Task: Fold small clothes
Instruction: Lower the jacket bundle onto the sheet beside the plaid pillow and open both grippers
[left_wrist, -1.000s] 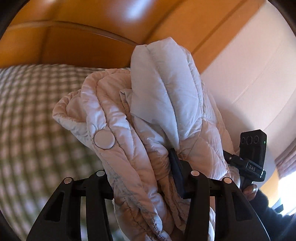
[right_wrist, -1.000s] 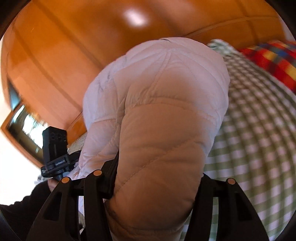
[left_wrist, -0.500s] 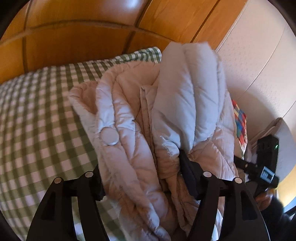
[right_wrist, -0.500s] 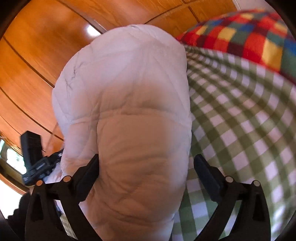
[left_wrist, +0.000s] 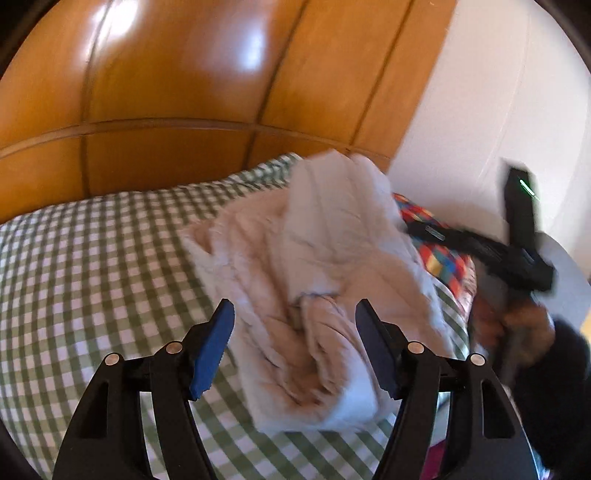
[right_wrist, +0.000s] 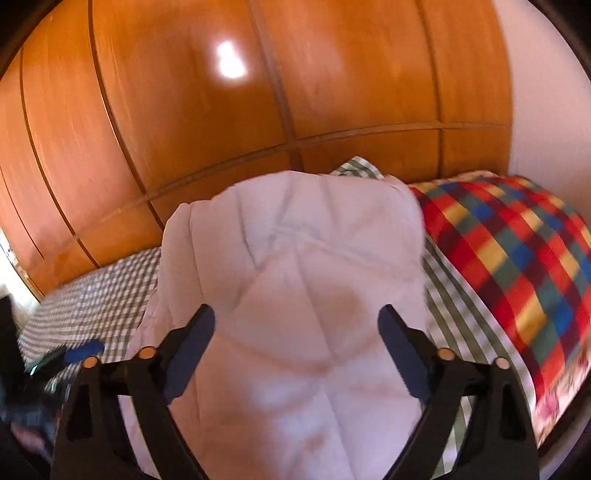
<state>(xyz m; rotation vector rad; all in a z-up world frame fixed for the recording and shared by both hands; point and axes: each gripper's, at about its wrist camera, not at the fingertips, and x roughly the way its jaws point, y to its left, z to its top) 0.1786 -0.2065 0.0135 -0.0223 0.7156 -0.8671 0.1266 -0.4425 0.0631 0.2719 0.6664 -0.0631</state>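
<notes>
A small pale pink quilted jacket lies folded in a bundle on the green checked bedspread. My left gripper is open, its blue-padded jaws wide apart on either side of the bundle's near end, not holding it. In the right wrist view the jacket fills the middle, smooth side up. My right gripper is open too, jaws spread above the cloth. The right gripper and the hand holding it also show at the right of the left wrist view.
A glossy wooden wardrobe wall stands behind the bed. A multicoloured checked pillow lies to the right of the jacket. A white wall is at the far right. The left gripper shows blurred at the lower left of the right wrist view.
Both grippers held the jacket up a second ago. They have let it go, it now lies on the bedspread, and both have opened and drawn back.
</notes>
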